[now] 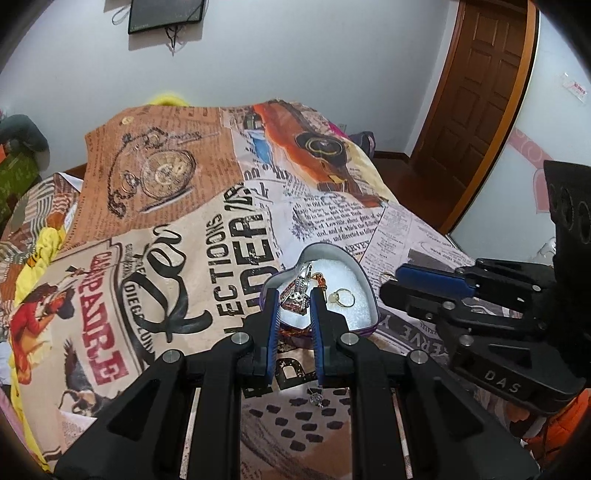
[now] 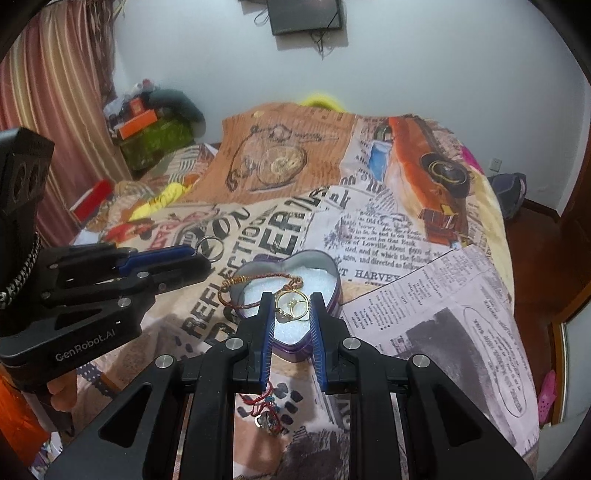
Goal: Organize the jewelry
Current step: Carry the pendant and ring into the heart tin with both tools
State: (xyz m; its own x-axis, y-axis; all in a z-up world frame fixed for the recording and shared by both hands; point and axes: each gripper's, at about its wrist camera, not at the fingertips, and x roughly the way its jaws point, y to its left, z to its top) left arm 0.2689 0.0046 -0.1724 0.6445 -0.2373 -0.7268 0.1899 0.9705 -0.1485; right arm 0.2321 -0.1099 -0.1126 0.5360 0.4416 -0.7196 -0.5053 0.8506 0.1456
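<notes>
A purple heart-shaped tin (image 1: 371, 295) with white lining sits on the printed bedspread; it also shows in the right wrist view (image 2: 332, 284). In the left wrist view, my left gripper (image 1: 294, 301) holds a jewelled pendant (image 1: 295, 300) on a key ring over the tin, beside a gold pearl ring (image 1: 341, 297). In the right wrist view, my right gripper (image 2: 289, 304) is part open around a gold hoop (image 2: 291, 305) over the tin. A braided bracelet (image 2: 255, 282) drapes over the tin's rim. A small charm (image 1: 317, 398) and a red beaded cord (image 2: 264, 408) lie near the fingers.
The bedspread (image 1: 184, 229) covers the whole bed. A wooden door (image 1: 476, 99) stands to the right. Boxes and clutter (image 2: 147, 129) are piled by the curtain at the far left. A dark frame (image 2: 306, 14) hangs on the wall.
</notes>
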